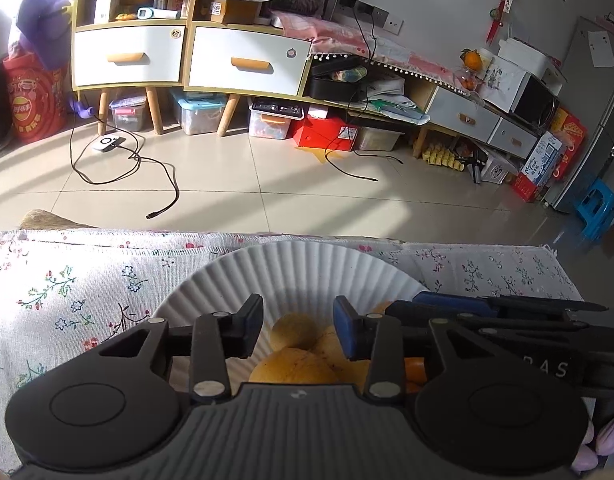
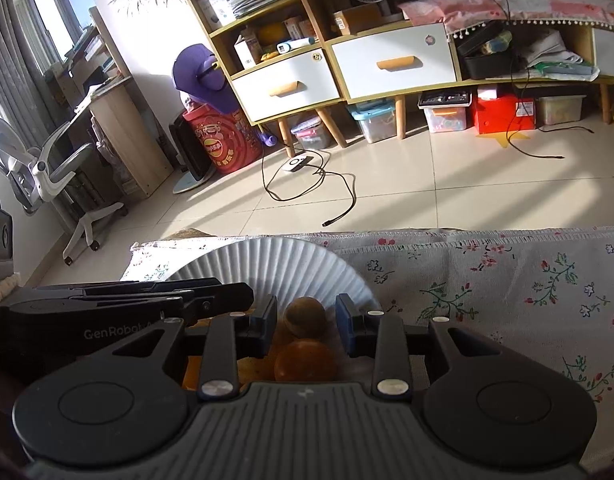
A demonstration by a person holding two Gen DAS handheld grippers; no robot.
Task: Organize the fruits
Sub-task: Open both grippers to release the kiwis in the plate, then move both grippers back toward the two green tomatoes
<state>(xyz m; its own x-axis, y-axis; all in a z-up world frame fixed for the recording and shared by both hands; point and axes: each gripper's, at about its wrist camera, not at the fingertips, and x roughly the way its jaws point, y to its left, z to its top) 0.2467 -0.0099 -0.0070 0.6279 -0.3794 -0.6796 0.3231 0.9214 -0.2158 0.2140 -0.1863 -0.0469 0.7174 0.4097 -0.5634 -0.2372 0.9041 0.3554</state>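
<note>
Left gripper point(image 1: 298, 330) and right gripper point(image 2: 306, 330) both hover with fingers apart, gripping nothing, over the yellow-orange fruits point(image 1: 295, 364) piled in the white fluted plate point(image 1: 291, 268) at six o'clock on the floral tablecloth point(image 1: 67, 292).

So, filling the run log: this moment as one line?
left claw: open over fruits | right claw: open | fruits in paper plate

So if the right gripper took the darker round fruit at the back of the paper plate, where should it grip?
Across the widest middle of the brown fruit, from above: it is round, and an orange crowds its near side on the paper plate.
</note>
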